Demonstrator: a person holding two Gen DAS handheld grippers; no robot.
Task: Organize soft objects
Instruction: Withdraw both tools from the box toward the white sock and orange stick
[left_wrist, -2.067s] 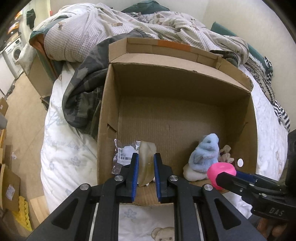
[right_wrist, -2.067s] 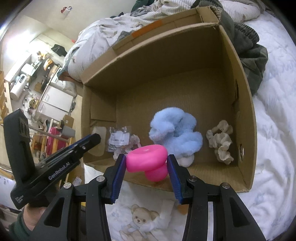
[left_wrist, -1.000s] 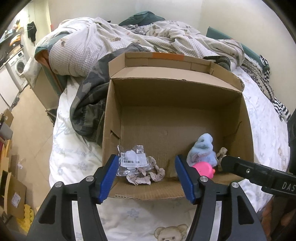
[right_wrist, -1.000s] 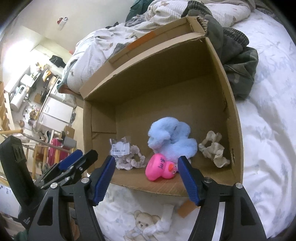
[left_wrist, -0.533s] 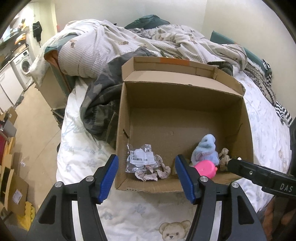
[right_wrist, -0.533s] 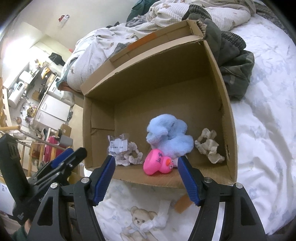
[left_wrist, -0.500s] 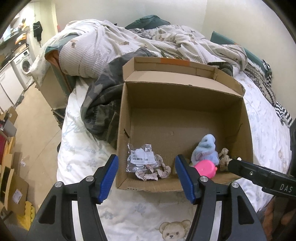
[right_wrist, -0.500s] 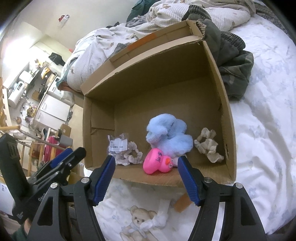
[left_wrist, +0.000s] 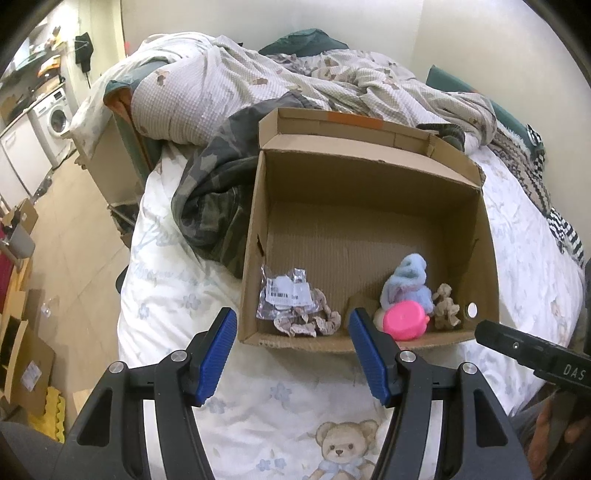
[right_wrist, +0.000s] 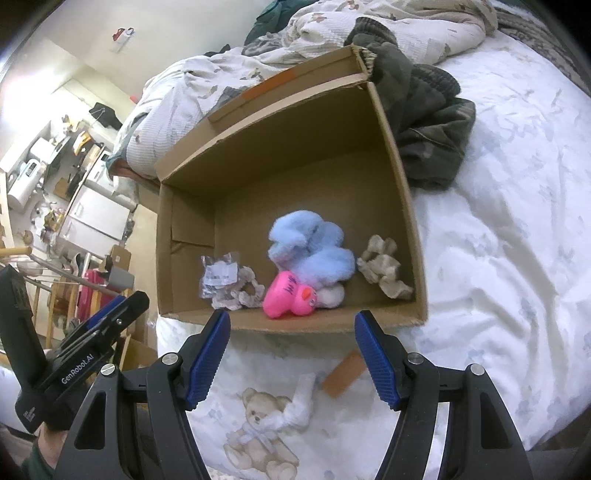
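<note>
An open cardboard box (left_wrist: 369, 173) (right_wrist: 280, 147) stands on the bed. Inside it lie a blue plush toy (left_wrist: 406, 282) (right_wrist: 310, 245), a pink rubber duck (left_wrist: 404, 319) (right_wrist: 290, 295), a beige scrunchie (left_wrist: 445, 306) (right_wrist: 384, 271), and a scrunchie with a plastic bag (left_wrist: 291, 304) (right_wrist: 229, 284). My left gripper (left_wrist: 291, 347) is open and empty, in front of the box's near wall. My right gripper (right_wrist: 291, 350) is open and empty too, just short of the box.
A rumpled checked duvet (left_wrist: 258, 77) and a camouflage jacket (left_wrist: 210, 192) (right_wrist: 424, 122) lie behind and beside the box. The white sheet with a teddy print (left_wrist: 340, 446) (right_wrist: 258, 428) is below the grippers. A small brown card (right_wrist: 341, 373) lies on it. The bed edge and floor (left_wrist: 66, 240) are at left.
Both grippers have opened, letting go of the scrunchie and the pink duck, which now lie in the box. Both have pulled back from the box since.
</note>
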